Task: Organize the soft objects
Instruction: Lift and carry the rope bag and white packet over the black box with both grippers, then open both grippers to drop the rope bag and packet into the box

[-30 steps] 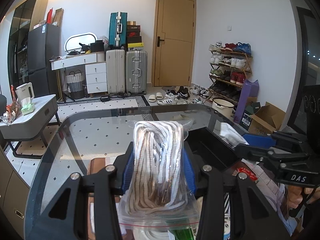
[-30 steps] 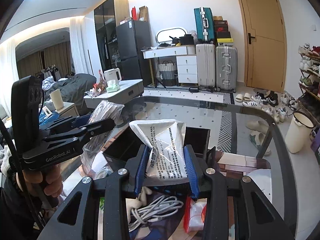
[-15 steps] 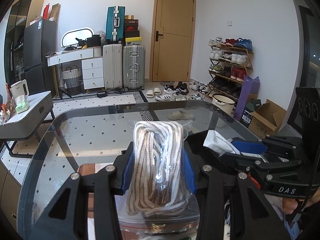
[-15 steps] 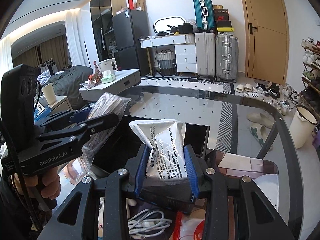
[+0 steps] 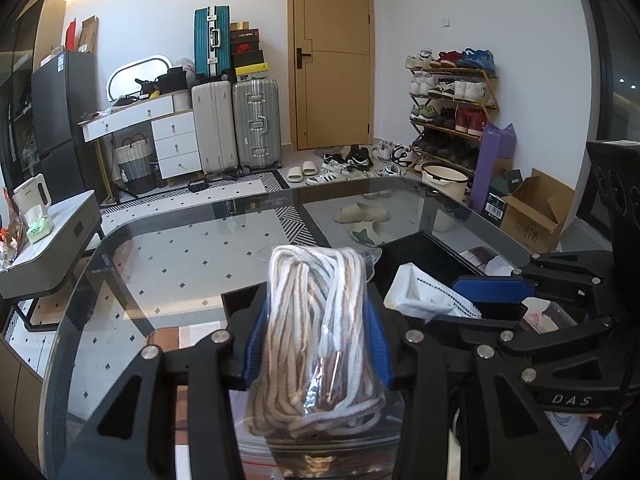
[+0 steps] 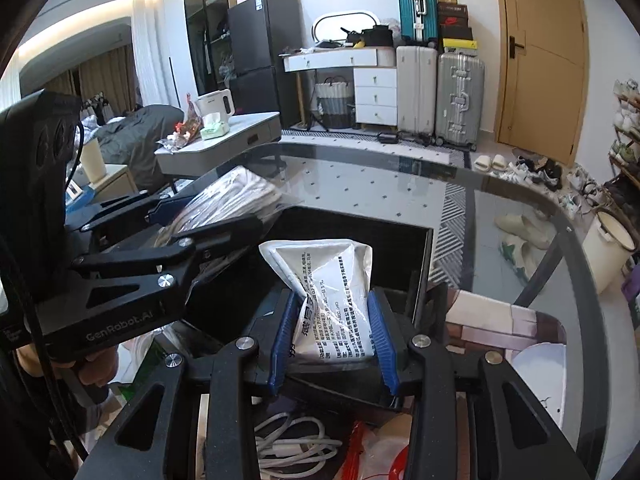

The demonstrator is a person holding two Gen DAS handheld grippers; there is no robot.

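- The left gripper (image 5: 316, 320) is clamped on a clear zip bag of rope (image 5: 316, 344); its blue pads press both sides of the cream and tan coils, and the bag stands upright between them.
- The bag of rope sits just to the near-left of the black box (image 6: 360, 236), above the glass table (image 5: 180, 256), and its top leans towards the box's left wall.
- The right gripper (image 6: 334, 332) is closed on a white packet (image 6: 332, 292) printed with black text; the packet's sides are pinched in between the blue pads and its top puffs out above them.
- The white packet is held over the near edge of the black box, its upper end above the box's dark inside.
- Seen from the right wrist camera, the left gripper crosses in from the left of the black box, with a hand (image 6: 92, 372) gripping its handle low down.
- A coil of white cable (image 6: 292, 448) and a red-printed wrapper (image 6: 372, 452) lie on the table just on the near side of the black box, under the right gripper.
- A pale round dish (image 6: 544, 376) lies near the box's right wall.
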